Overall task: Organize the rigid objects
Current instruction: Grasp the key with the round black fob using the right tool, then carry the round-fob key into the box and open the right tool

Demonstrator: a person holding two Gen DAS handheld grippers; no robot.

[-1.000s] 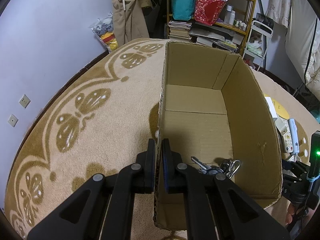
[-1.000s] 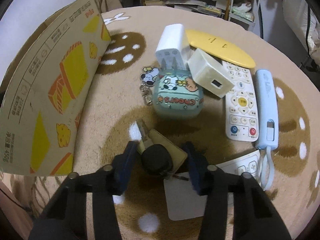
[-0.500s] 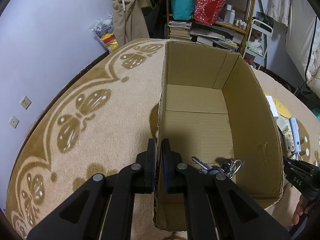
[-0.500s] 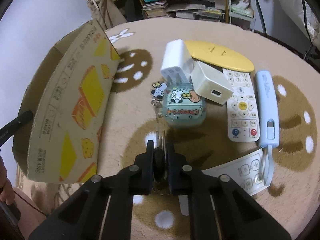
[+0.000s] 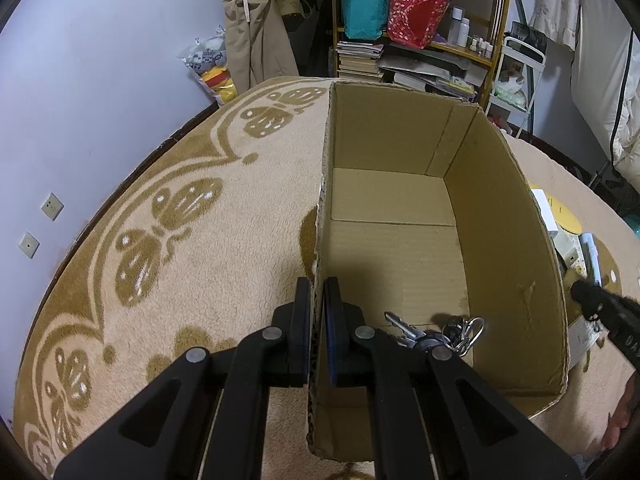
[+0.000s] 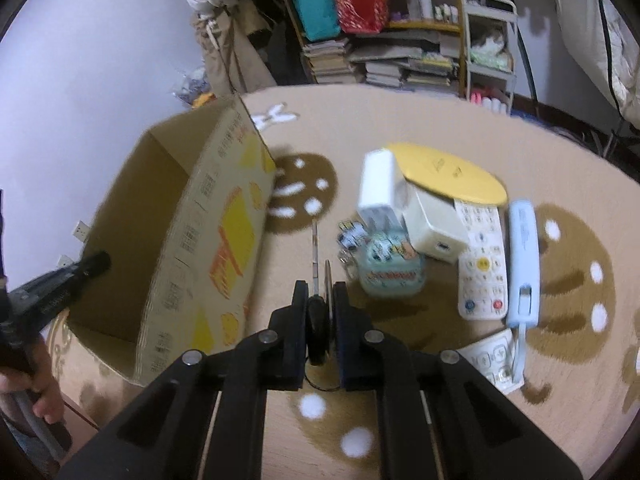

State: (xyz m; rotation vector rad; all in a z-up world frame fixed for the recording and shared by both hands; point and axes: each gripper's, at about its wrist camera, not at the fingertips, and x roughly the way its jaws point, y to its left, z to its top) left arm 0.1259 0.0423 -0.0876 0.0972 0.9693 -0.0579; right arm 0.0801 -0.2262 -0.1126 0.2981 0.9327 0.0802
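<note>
An open cardboard box [image 5: 500, 216] stands on the rug, also in the right wrist view [image 6: 208, 248]. My left gripper [image 5: 318, 312] is shut on the box's left wall. A bunch of keys [image 5: 440, 334] lies inside near the front. My right gripper [image 6: 320, 300] is shut on a black key with a tag [image 6: 318, 320], held above the rug right of the box. Its tip shows in the left wrist view [image 5: 592, 300].
On the rug lie a white charger [image 6: 378, 192], a cream adapter [image 6: 436, 226], a yellow oval plate [image 6: 452, 178], a green cartoon case [image 6: 390, 272], a white remote [image 6: 482, 264], a blue device [image 6: 522, 256] and another remote [image 6: 494, 356]. Cluttered shelves [image 5: 420, 40] stand behind.
My right gripper closed on the black key, lifted it off the rug and moved up and left toward the box. My left gripper stayed clamped on the box wall.
</note>
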